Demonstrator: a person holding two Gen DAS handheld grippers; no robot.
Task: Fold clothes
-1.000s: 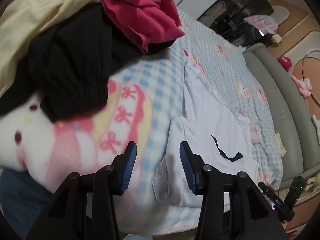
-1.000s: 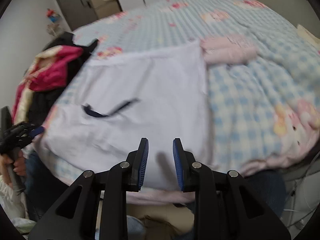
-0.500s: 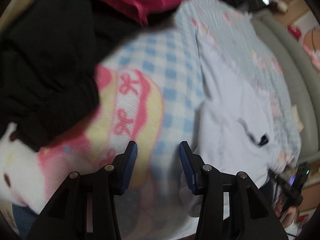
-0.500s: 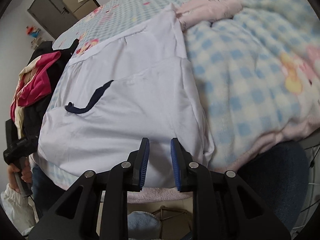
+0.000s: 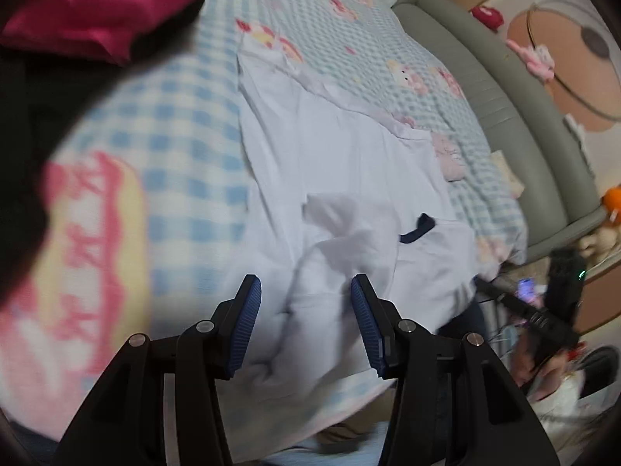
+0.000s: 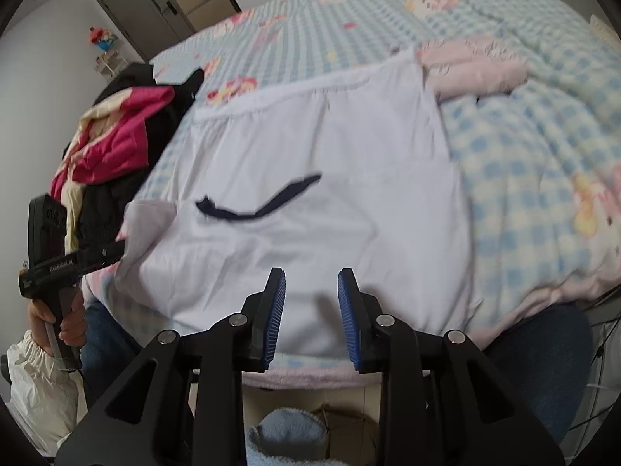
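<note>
The shirt ahead of the right gripper is thin matt white cloth, lightly creased. Under it the blanket looks soft and fleecy. Both grippers are matt black plastic with ribbed blue pads and shiny metal pins.

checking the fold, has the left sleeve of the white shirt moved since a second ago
Yes. The sleeve now lies folded inward, toward the navy collar.

Left hand-held gripper hangs over the near, bunched edge of a white shirt lying on a blue-checked bedspread; its jaws are opening, no cloth pinched. Red garment and black clothing lie upper left.
</note>
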